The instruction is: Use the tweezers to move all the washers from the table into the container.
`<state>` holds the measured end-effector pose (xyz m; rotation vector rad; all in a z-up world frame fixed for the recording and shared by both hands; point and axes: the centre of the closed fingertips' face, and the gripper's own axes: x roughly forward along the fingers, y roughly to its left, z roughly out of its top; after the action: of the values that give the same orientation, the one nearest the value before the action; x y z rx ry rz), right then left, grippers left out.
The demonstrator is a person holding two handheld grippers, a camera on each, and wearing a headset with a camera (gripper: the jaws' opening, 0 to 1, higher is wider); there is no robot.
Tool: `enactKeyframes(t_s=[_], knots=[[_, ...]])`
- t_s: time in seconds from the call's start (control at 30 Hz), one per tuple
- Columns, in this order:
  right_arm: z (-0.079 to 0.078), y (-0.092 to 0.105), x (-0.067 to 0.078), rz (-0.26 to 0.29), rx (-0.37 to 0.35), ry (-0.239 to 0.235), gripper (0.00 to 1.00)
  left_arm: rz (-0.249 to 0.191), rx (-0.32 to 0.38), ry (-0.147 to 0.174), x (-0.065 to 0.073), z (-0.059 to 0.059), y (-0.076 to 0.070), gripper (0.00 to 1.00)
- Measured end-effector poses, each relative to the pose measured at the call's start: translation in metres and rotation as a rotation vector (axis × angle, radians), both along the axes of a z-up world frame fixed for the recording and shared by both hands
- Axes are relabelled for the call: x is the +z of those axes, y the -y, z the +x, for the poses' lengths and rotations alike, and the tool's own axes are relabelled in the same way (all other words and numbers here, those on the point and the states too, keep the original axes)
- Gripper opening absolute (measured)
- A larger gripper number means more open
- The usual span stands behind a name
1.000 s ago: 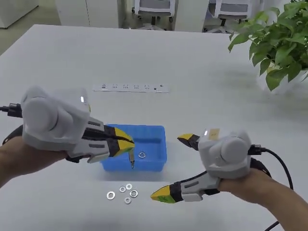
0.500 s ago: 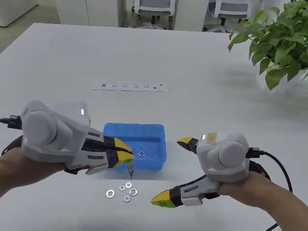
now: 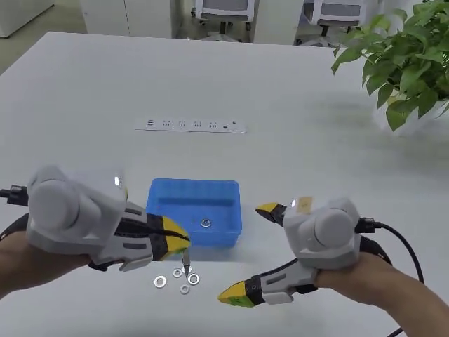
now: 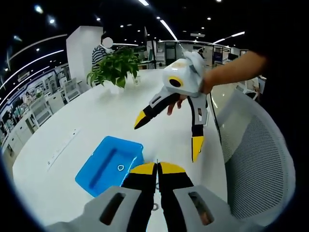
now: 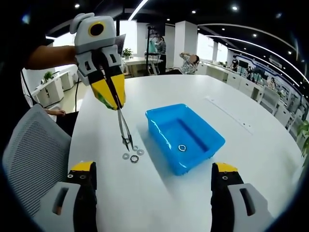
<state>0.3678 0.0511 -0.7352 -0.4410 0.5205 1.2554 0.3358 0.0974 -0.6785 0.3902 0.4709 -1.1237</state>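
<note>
1 washer [image 3: 205, 223] in container [image 3: 175, 202]; L gripper [image 3: 185, 239] tight on tweezers [image 3: 185, 265], R gripper [image 3: 239, 253] wide

White table [image 3: 295, 105] carries blue container [image 3: 195, 184], loose washers [image 3: 161, 282], power strip [image 3: 189, 126].

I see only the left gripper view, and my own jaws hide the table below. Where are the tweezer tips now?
Observer: Right gripper view: the tweezers, clamped in the left gripper, point down, tips just over the loose washers.
Operator: How many washers lie there?
Observer: In the head view I count at least four; the tweezers may hide another.
Operator: How do they lie to the container?
Observer: On the table, before the near wall of the container, not touching it.
</note>
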Motion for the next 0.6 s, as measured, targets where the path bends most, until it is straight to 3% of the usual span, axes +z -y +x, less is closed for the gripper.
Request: enactKeyframes(t_s=[0.6], knots=[[-0.004, 0.002, -0.005, -0.017, 0.004, -0.009, 0.98, 0.003, -0.013, -0.033, -0.014, -0.010, 0.002, 0.05]])
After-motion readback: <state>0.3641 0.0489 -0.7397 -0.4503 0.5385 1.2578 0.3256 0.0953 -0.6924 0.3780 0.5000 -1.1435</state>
